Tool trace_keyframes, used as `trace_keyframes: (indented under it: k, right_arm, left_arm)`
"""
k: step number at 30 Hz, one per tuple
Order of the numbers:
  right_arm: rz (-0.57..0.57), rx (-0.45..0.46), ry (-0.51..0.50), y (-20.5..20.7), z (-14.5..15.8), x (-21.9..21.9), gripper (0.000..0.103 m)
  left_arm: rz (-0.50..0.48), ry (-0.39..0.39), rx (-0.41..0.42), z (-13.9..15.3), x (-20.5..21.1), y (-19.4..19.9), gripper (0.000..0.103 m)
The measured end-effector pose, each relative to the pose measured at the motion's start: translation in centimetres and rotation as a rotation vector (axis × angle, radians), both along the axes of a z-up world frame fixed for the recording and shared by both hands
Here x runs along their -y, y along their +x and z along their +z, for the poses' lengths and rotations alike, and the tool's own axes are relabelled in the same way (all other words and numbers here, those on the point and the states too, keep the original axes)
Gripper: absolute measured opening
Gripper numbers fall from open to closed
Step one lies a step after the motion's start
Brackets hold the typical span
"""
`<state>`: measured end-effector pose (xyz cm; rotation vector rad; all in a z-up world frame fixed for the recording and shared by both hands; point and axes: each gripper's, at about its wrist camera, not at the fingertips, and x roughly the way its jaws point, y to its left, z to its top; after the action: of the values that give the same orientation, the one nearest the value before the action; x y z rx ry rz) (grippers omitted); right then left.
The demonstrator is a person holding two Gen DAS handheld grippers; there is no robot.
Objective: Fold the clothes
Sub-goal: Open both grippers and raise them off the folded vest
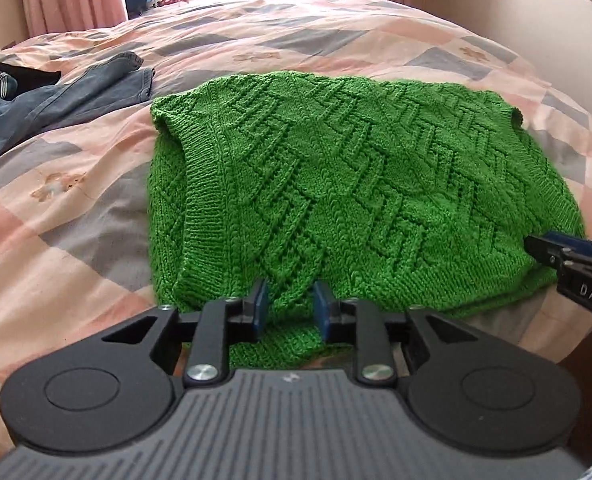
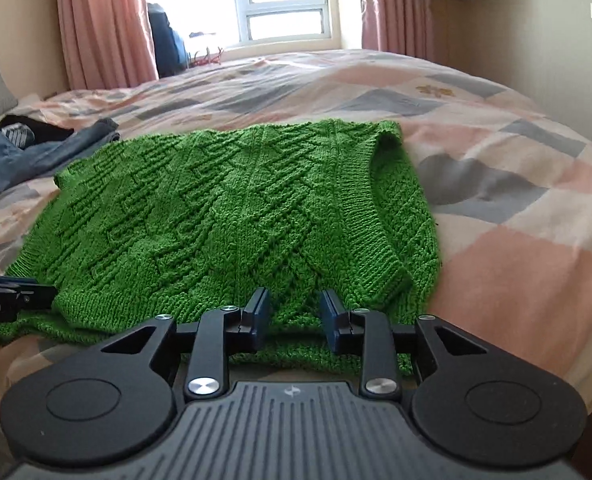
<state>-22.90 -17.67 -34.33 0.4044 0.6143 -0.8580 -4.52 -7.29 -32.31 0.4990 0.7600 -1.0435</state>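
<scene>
A green cable-knit sweater (image 1: 336, 180) lies folded on the bed, its near edge doubled over. In the left wrist view my left gripper (image 1: 290, 292) stands over the near-left hem, open, with knit showing in the gap and neither pad pressing on it. My right gripper (image 1: 544, 248) pokes in at the sweater's right edge. In the right wrist view the sweater (image 2: 216, 220) fills the middle, and my right gripper (image 2: 296, 300) hovers open over its near hem beside a ribbed cuff. The left gripper (image 2: 36, 292) shows at the sweater's left edge.
A patchwork quilt (image 1: 76, 220) in pink, grey and cream covers the bed. Blue jeans (image 1: 76, 96) and a black and striped garment (image 1: 0, 80) lie at the far left. Beyond the bed are a window (image 2: 284, 4) and pink curtains (image 2: 104, 24).
</scene>
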Motion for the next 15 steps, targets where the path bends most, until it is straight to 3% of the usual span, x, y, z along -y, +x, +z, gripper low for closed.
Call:
trace_keyframes:
  k: [11,15]
  right_arm:
    - [-0.018,0.029,0.010,-1.0,-0.4,0.1,0.031]
    - [-0.031,0.039,0.008,-1.6,-0.3,0.0,0.029]
  left_arm:
    - [-0.006,-0.038,-0.030,-0.6,-0.7,0.9,0.027]
    - [-0.009,-0.041,-0.004,-0.7,-0.7,0.5,0.027]
